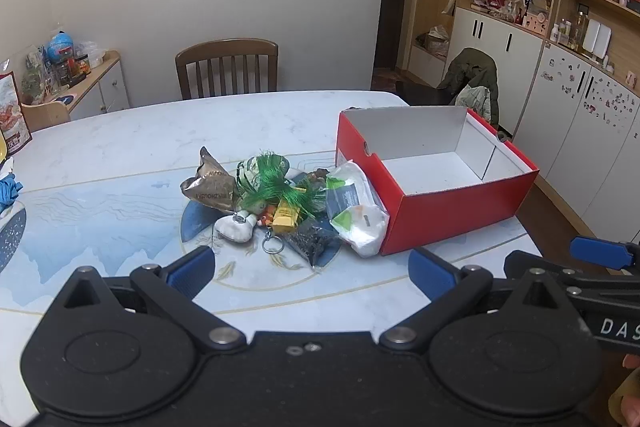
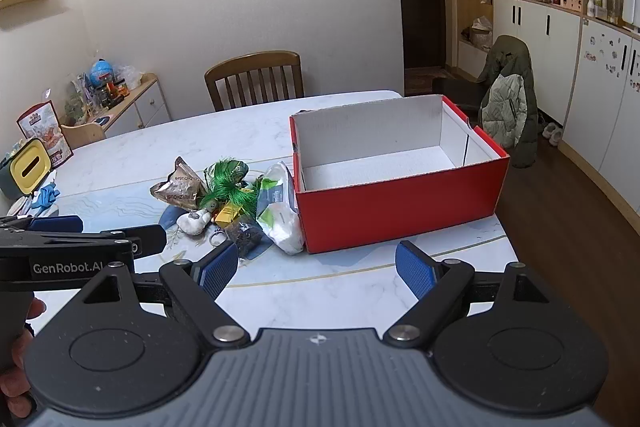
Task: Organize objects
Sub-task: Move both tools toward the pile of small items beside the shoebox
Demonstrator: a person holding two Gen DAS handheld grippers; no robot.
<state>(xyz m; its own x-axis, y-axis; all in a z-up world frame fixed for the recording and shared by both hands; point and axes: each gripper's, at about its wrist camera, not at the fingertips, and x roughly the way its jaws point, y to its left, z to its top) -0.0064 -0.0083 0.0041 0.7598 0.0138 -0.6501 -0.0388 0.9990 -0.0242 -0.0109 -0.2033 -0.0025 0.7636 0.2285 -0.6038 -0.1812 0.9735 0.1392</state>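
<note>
I held both sets of fingers spread wide and empty above the near edge of the surface point(image 1: 120, 147), my left gripper point(image 1: 312, 273) aimed at the heap of small things and my right gripper point(image 2: 316, 267) at the bare patch just in front of the red box point(image 2: 400, 211). The box sat toward the right edge, open and with nothing in it that I could see. The heap lay against its left wall: a white wipes packet point(image 1: 356, 211) leaning on the cardboard, a brown foil pouch point(image 1: 210, 185) at the far left, a green tassel point(image 1: 276, 183) draped over the middle, a small yellow carton point(image 1: 286, 219), a white plush charm point(image 1: 234, 227) with a key ring point(image 1: 273, 245), and a dark packet point(image 1: 314, 241) nearest me. Nothing had gone into the box yet, by my reading. The trouble I foresaw lay in the tangle: the tassel strands crossed several pieces, so lifting one could drag its neighbours and scatter them. The foil pouch and wipes packet looked slick and soft, likely to slide out of a shallow pinch. The box looked light, and a nudge against its wall could shove it toward the right edge. My two grippers sat close together, so reaching for the same spot risked a collision.
</note>
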